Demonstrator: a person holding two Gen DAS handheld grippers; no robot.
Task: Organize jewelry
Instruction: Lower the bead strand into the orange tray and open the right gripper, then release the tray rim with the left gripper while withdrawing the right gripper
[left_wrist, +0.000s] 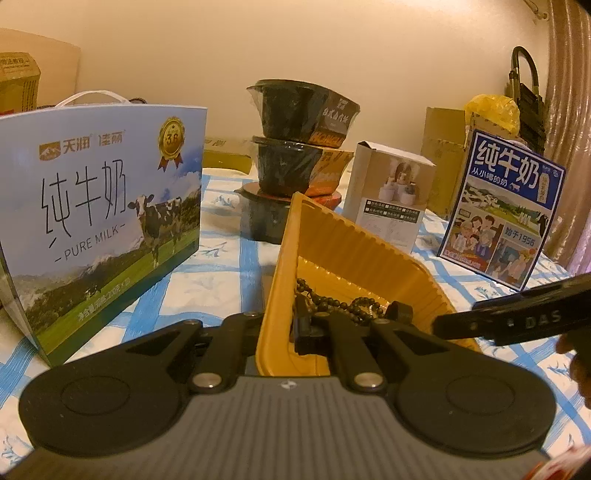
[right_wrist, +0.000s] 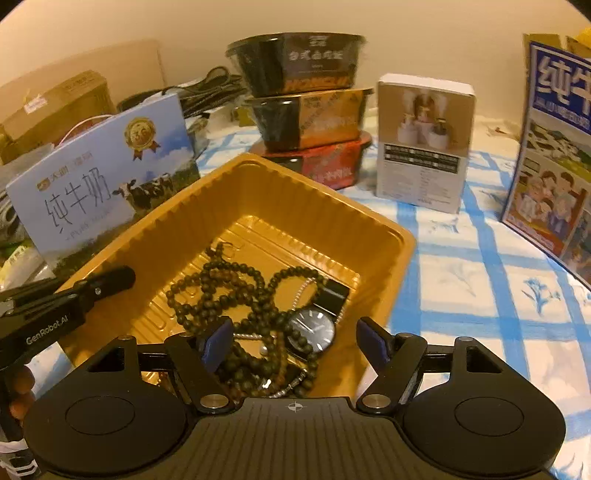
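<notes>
Right gripper (right_wrist: 295, 341) spread over beads (right_wrist: 221, 291), left gripper (left_wrist: 284, 325) pinching tray (left_wrist: 354, 243) wall, carton (left_wrist: 99, 218) reading "PURE MILK"

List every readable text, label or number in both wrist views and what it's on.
"天润", "纯牛奶", "PURE MILK", medal "3.6": pale blue milk carton.
"纯牛奶", "1956": dark blue milk box.
"DAS": right tongs body, in the left wrist view.
"GenRobot.AI": left tongs body, in the right wrist view.
Stacked noodle bowls: print too blurred.
White product box: small print unreadable.
Watch dial: no legible text.
</notes>
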